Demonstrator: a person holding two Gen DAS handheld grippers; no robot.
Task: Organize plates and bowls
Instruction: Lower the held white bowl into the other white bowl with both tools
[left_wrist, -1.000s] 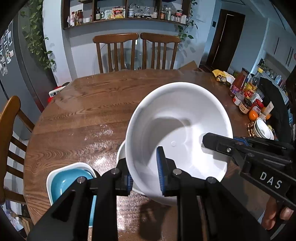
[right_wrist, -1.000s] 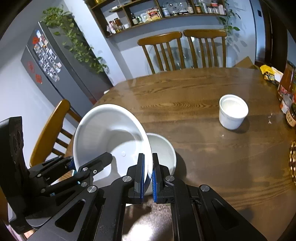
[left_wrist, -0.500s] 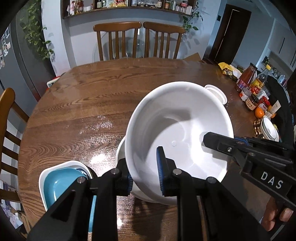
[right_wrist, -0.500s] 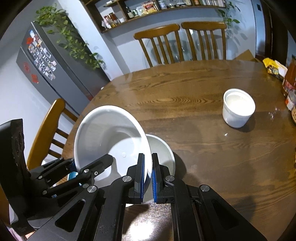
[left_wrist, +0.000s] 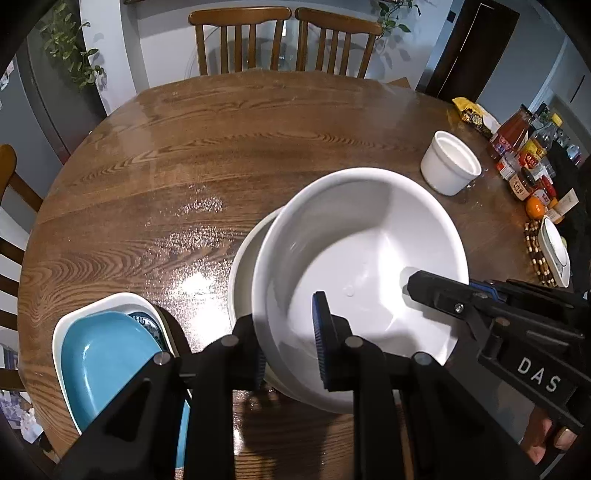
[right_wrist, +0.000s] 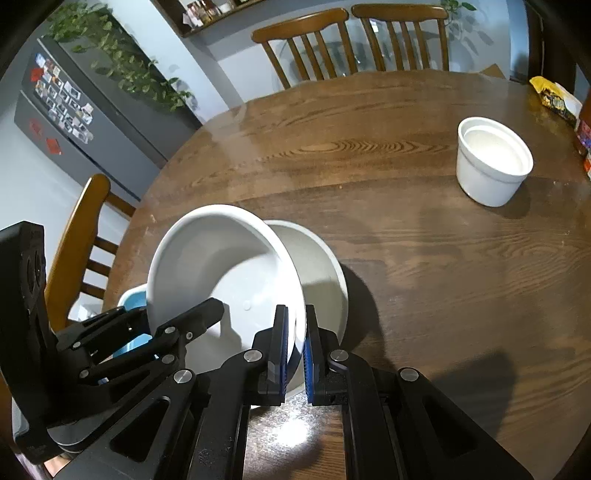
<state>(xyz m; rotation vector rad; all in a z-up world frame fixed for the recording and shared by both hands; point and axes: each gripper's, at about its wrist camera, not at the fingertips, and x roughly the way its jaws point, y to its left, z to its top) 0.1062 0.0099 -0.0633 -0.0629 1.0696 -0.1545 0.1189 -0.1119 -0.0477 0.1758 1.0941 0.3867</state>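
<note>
A large white bowl (left_wrist: 369, 258) is held tilted above a second white bowl (left_wrist: 245, 266) that rests on the round wooden table (left_wrist: 221, 147). My left gripper (left_wrist: 290, 354) is shut on the large bowl's near rim. My right gripper (right_wrist: 294, 350) is shut on the rim at the bowl's right side (right_wrist: 221, 266); it also shows in the left wrist view (left_wrist: 443, 295). The lower bowl (right_wrist: 317, 266) shows behind the held one. A small white straight-sided bowl (right_wrist: 493, 160) stands alone at the right, also in the left wrist view (left_wrist: 450, 166).
A blue dish nested in a white square dish (left_wrist: 99, 354) sits at the table's near left edge. Sauce bottles, jars and an orange (left_wrist: 524, 162) crowd the right edge, with a snack bag (left_wrist: 474, 116). Wooden chairs (left_wrist: 284, 40) stand at the far side and left.
Both grippers have lifted the large bowl and tipped it; the views have pulled back, so more of the table, the lower bowl and the small white bowl now show.
</note>
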